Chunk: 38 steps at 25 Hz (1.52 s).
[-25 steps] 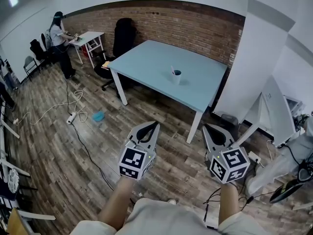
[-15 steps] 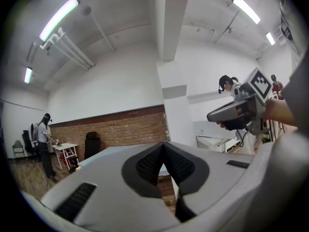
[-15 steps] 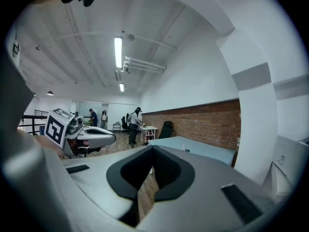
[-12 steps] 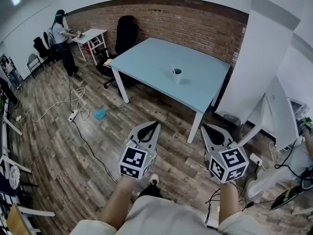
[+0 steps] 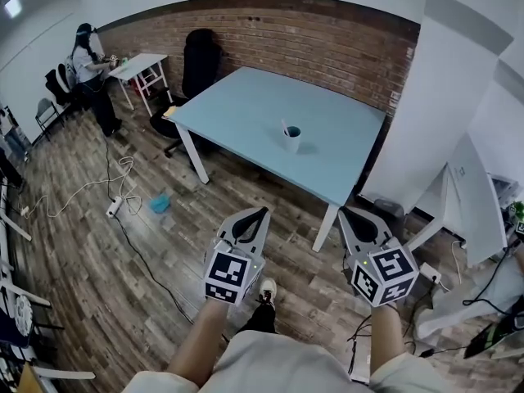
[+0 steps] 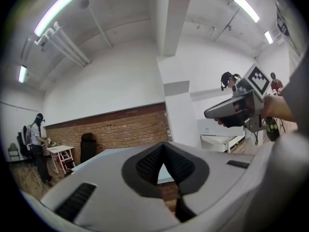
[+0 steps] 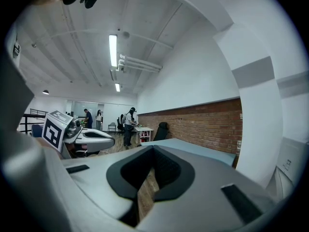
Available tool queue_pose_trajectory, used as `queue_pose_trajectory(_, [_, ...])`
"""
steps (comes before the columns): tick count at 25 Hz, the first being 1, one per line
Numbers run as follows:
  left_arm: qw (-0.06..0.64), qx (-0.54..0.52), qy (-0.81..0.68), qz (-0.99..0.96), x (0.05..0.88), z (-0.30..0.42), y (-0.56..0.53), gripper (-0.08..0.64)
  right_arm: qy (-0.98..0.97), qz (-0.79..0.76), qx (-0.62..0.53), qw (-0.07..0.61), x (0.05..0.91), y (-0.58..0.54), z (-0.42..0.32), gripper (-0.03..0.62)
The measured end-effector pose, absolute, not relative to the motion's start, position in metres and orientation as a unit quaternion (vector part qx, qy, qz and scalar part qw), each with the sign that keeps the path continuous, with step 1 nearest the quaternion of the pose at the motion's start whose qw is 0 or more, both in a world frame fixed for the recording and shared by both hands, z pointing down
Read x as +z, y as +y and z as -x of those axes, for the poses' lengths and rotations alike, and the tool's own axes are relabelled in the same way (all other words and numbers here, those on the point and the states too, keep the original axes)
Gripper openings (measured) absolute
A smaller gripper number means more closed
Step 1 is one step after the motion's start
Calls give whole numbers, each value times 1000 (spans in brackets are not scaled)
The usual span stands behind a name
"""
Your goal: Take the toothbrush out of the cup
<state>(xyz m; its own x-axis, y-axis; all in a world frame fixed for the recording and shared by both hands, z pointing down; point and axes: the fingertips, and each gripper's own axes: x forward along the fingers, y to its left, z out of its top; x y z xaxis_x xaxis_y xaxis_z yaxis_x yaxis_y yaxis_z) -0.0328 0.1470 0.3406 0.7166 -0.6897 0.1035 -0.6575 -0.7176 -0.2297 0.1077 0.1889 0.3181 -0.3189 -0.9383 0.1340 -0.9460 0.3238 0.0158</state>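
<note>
1. The table top is seen as a smooth, matt, pale-blue surface, and its legs are finished in white.
2. Under the table, the floor is laid in wood-grain planks.
3. Behind the table, the wall is faced in rough red-brown brick.
4. On the table, the cup is finished smooth and white.
5. The left gripper and the right gripper are shelled in matt grey plastic and lined with black ribbed pads.

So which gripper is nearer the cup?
Left, narrowly. Both hang over the floor short of the table: left gripper just left of the cup, right gripper further to its right.
</note>
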Motion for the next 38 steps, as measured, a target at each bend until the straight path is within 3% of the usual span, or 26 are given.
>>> queue_pose_trajectory(18, [80,-88,359,926,327,21,-10,26,-811,-583,37,31,299,32,-116,9])
queue_pose_trajectory(38, [61,-97,355,928,347,10,-118,26,-810,-579,61,73,326,-72,-124,9])
